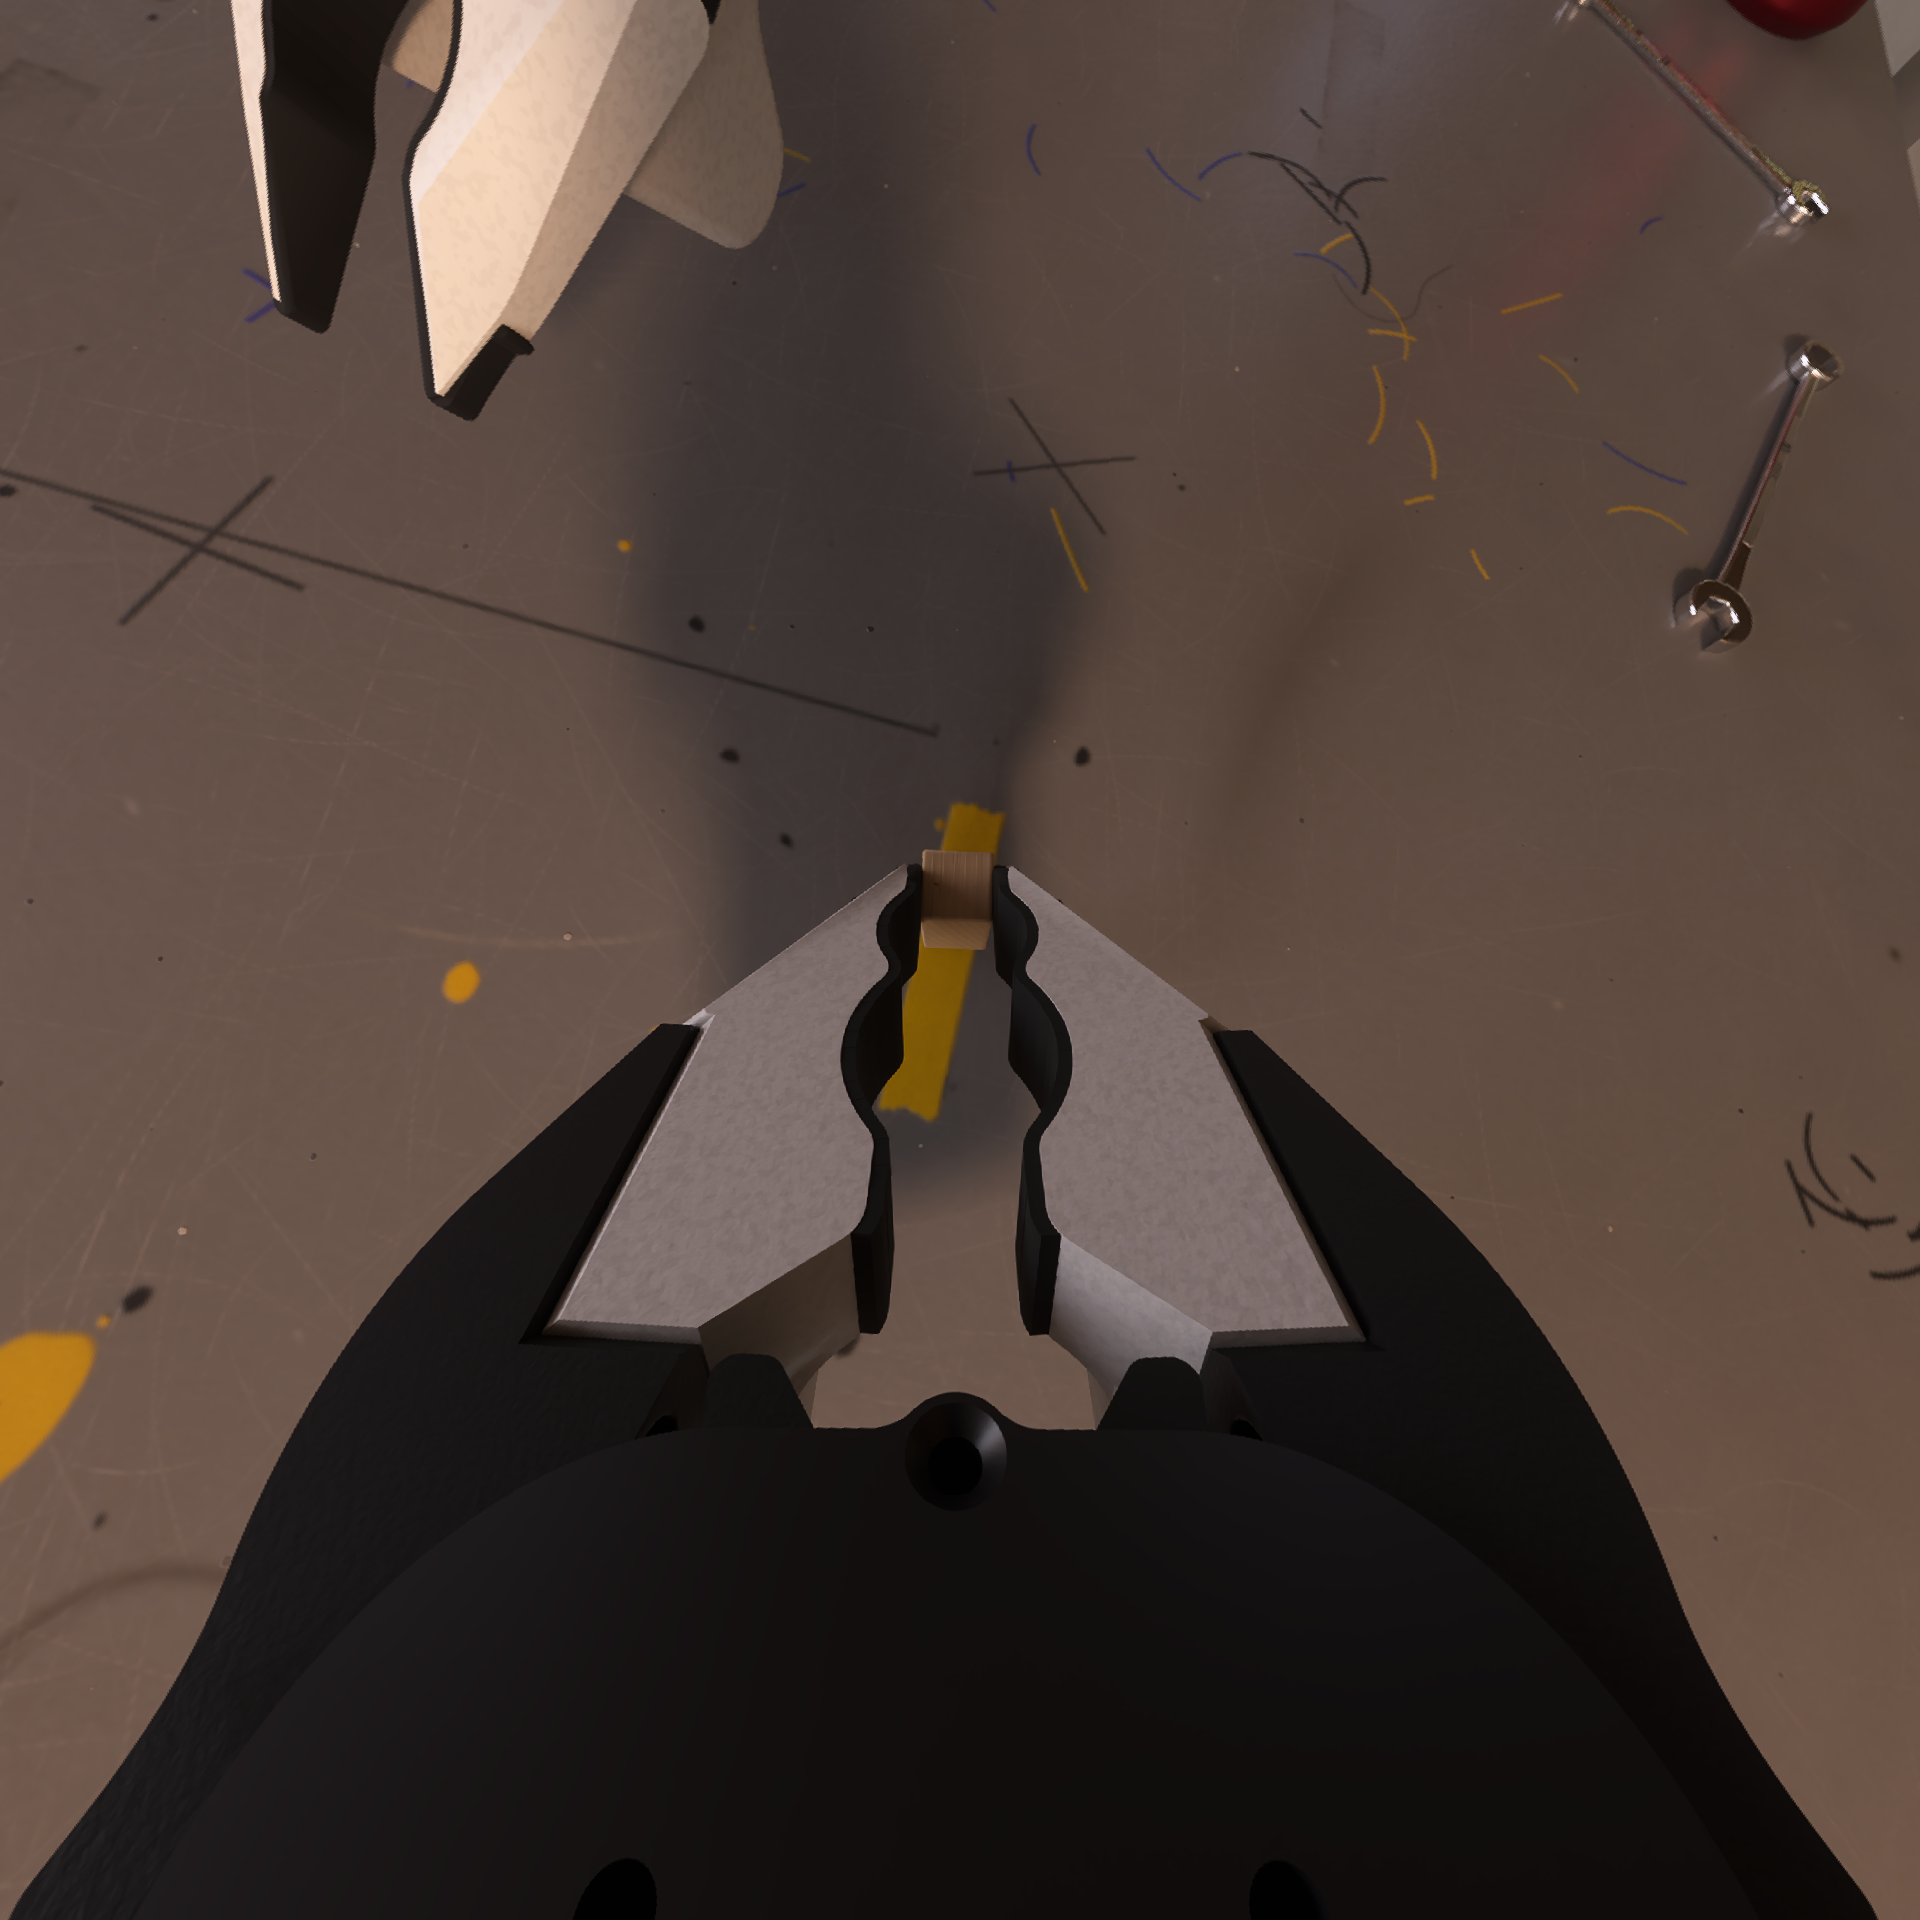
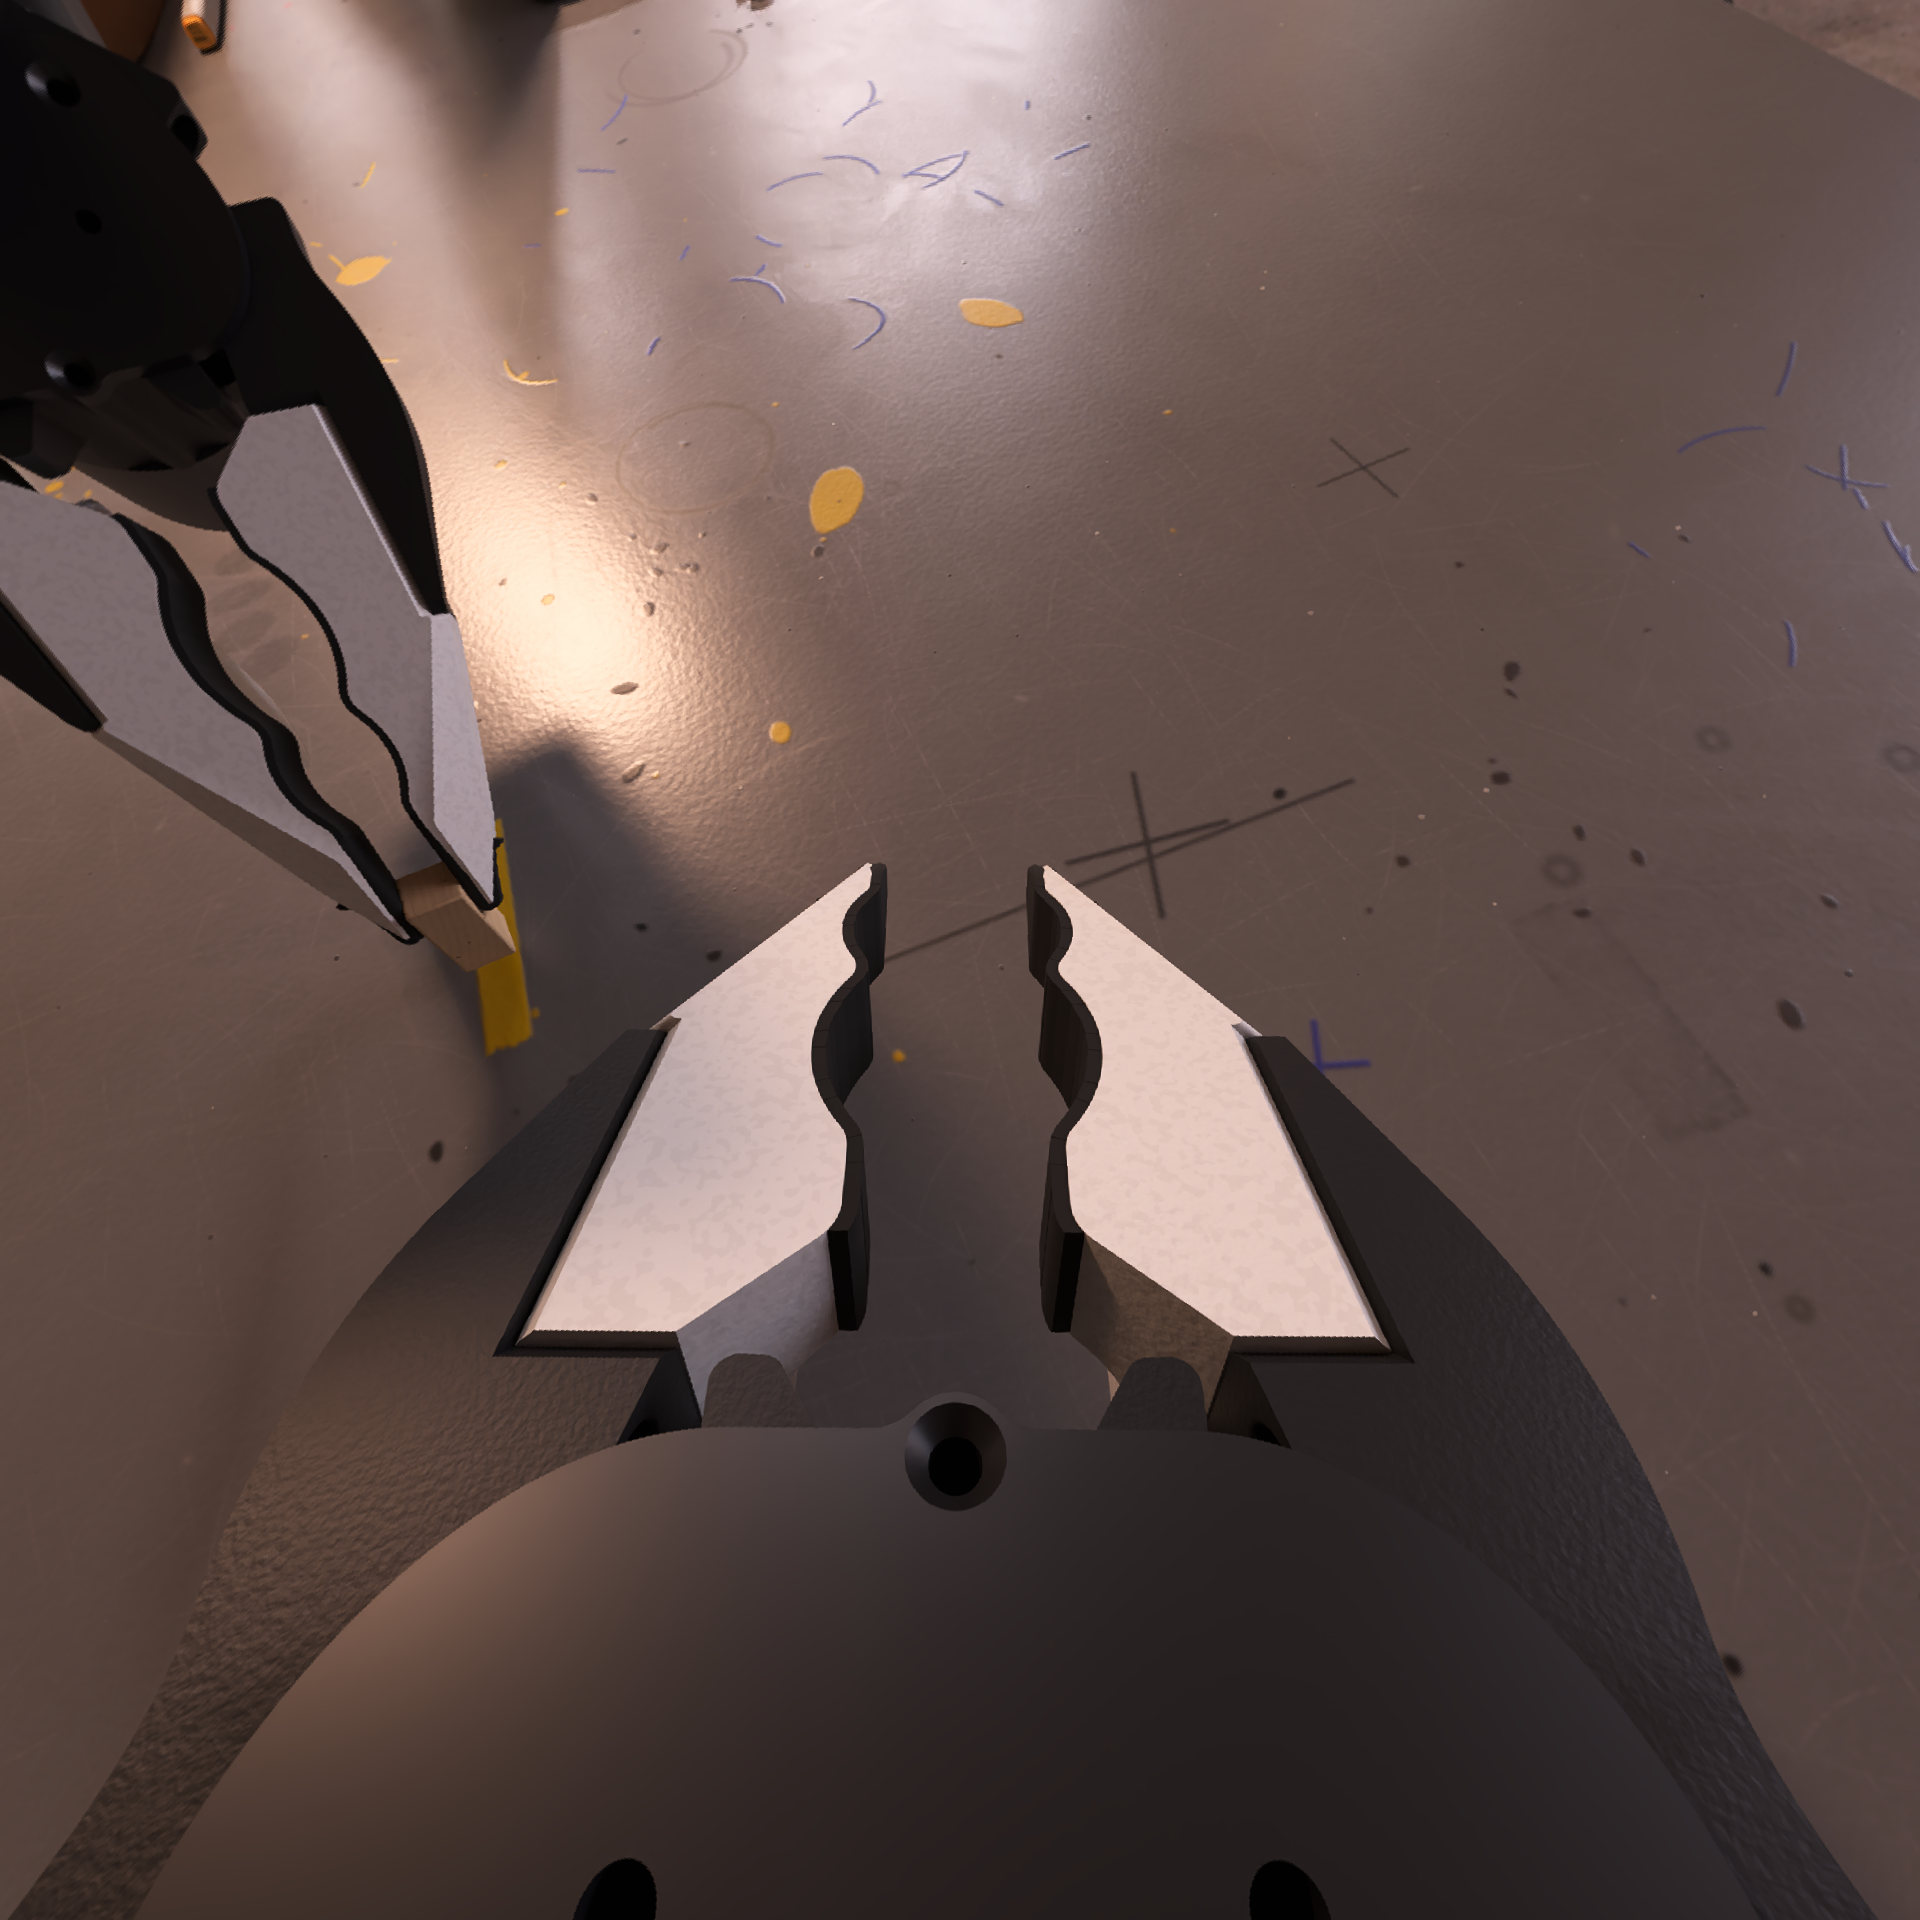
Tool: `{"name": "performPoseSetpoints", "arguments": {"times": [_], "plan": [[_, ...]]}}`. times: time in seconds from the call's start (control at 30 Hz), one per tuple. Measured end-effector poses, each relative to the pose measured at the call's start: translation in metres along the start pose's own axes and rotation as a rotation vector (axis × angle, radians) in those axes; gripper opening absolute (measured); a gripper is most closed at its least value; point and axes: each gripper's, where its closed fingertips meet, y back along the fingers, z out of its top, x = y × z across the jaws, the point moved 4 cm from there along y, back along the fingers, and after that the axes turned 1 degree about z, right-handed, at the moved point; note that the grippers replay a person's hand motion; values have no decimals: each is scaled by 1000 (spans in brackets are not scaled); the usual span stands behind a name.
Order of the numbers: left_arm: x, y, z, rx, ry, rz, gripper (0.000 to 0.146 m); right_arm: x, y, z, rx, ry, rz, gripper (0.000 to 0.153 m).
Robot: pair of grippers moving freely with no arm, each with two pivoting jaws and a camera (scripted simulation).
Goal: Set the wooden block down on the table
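A small pale wooden block (image 1: 953, 900) sits pinched between the tips of my left gripper (image 1: 957, 883), low over a yellow tape strip (image 1: 932, 1023) on the grey table (image 1: 520, 831). In the right wrist view the same block (image 2: 459, 920) shows at the left gripper's tips (image 2: 442, 909), its lower corner at or just above the table; contact cannot be told. My right gripper (image 2: 956, 883) is open and empty above the table, to the right of the block. It also shows in the left wrist view (image 1: 400, 348) at the top left.
Two metal wrenches (image 1: 1756, 499) (image 1: 1704, 109) lie at the far right of the left wrist view, with a red object (image 1: 1797, 16) at the top edge. The table bears yellow paint spots (image 2: 836, 499), pen marks and scratches.
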Motion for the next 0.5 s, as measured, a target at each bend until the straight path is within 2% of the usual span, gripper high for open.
{"name": "performPoseSetpoints", "arguments": {"times": [0.5], "plan": [[1,1,-1,10,12,3,13,6,-5,-4,35,19,32,26]]}}
